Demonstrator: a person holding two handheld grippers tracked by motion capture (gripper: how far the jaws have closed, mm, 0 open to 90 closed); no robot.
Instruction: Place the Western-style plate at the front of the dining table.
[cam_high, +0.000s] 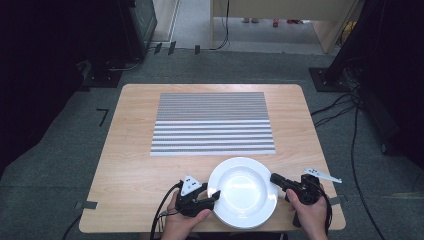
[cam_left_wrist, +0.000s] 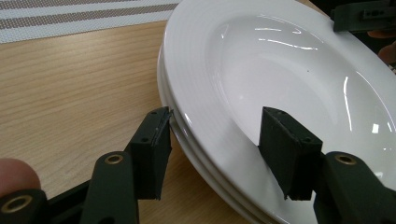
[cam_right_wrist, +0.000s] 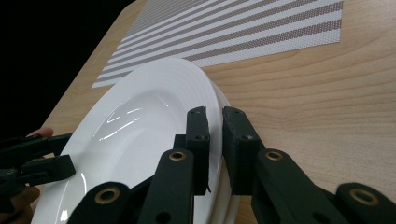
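A stack of white plates (cam_high: 242, 190) sits near the table's front edge. My right gripper (cam_high: 275, 179) is shut on the right rim of the top plate (cam_right_wrist: 140, 121), one pad above it and one below, as the right gripper view (cam_right_wrist: 215, 114) shows. My left gripper (cam_high: 216, 195) straddles the left rim. In the left gripper view (cam_left_wrist: 215, 140) one pad touches the rim's edge and the other rests inside the top plate's (cam_left_wrist: 280, 60) well. Lower plates (cam_left_wrist: 187, 144) show beneath the rim.
A grey-and-white striped placemat (cam_high: 212, 122) lies on the wooden table (cam_high: 130, 150) beyond the plates. Cables trail from both grippers off the front edge. Dark stands and floor cables surround the table.
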